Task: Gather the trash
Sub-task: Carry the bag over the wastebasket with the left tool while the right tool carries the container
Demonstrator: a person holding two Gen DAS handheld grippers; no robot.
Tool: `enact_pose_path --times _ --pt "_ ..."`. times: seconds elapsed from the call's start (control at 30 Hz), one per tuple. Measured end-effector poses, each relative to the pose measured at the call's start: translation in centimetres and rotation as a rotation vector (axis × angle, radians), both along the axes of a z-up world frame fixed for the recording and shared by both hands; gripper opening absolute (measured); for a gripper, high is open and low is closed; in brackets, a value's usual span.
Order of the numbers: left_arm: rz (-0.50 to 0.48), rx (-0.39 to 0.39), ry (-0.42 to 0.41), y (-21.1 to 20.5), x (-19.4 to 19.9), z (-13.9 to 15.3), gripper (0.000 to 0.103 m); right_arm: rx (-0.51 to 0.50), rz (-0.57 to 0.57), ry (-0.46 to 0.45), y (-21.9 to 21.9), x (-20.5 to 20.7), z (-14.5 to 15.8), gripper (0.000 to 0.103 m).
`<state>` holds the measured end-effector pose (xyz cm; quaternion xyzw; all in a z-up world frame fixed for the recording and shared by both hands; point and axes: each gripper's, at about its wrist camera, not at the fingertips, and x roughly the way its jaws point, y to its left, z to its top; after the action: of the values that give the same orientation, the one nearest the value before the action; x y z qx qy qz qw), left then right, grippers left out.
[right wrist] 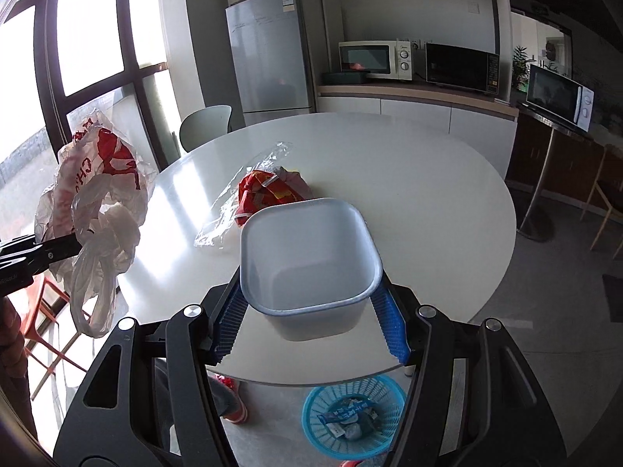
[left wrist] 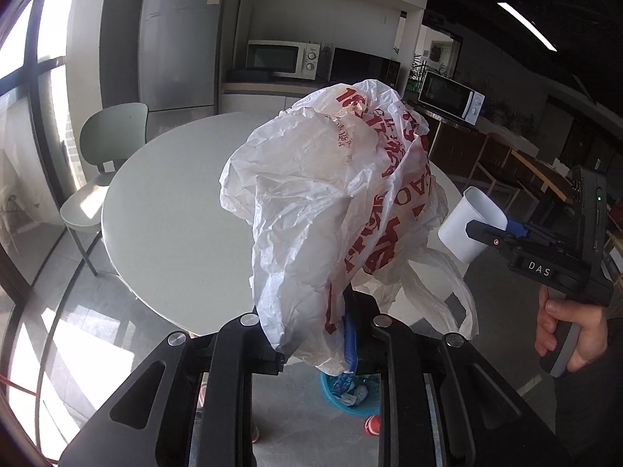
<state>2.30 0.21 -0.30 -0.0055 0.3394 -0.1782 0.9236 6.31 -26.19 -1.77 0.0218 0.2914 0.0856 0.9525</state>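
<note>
Blue basket (right wrist: 352,416) already holds scraps; left tool (left wrist: 311,350) clenches the plastic bag (left wrist: 331,210), right tool (right wrist: 311,319) grips the white tub (right wrist: 309,260); wrappers (right wrist: 268,190) remain on the tabletop (right wrist: 428,202).

I am in an office break room: a tall silver fridge (right wrist: 272,54) at the far wall, a cream microwave (right wrist: 375,59) and a black microwave (right wrist: 461,66) on a far counter, a round white worktop (right wrist: 428,194) near me, tiled floor.
</note>
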Motion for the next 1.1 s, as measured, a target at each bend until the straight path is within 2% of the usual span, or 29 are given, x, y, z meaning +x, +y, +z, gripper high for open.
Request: enact_pose_path --times 0.1,0.23,0.3,0.5,0.6,0.73,0.83,1.0,1.1 --pt "-0.110 0.039 0.014 -2.2 -3.0 -1.1 0.020 0.002 -0.057 0.000 -2.5 -2.9 -1.1 0.057" --pt "-0.237 0.078 0.079 -5.3 -5.6 -3.5 0.020 0.017 -0.136 0.035 -5.1 -5.5 -3.9 0.057" --pt "-0.304 0.109 0.113 -7.0 -6.4 -5.3 0.020 0.024 -0.153 0.066 -5.6 -6.4 -5.8 0.057" --pt "-0.400 0.151 0.235 -10.7 -6.3 -11.9 0.020 0.058 -0.199 0.188 -5.9 -7.4 -12.5 0.057" --pt "-0.403 0.184 0.283 -12.4 -5.3 -16.0 0.020 0.093 -0.219 0.263 -6.3 -7.4 -16.4 0.057" --pt "-0.326 0.228 0.373 -12.6 -0.6 -22.6 0.020 0.129 -0.246 0.360 -6.7 -6.0 -21.4 0.057" --pt "-0.264 0.312 0.357 -12.7 2.5 -26.6 0.020 0.128 -0.241 0.416 -6.3 -4.5 -24.2 0.057" --pt "-0.254 0.298 0.460 -14.2 7.3 -32.5 0.020 0.110 -0.239 0.523 -5.6 -0.5 -29.6 0.057" --pt "-0.261 0.294 0.513 -15.8 9.5 -36.6 0.020 0.126 -0.262 0.604 -6.2 1.8 -33.9 0.057"
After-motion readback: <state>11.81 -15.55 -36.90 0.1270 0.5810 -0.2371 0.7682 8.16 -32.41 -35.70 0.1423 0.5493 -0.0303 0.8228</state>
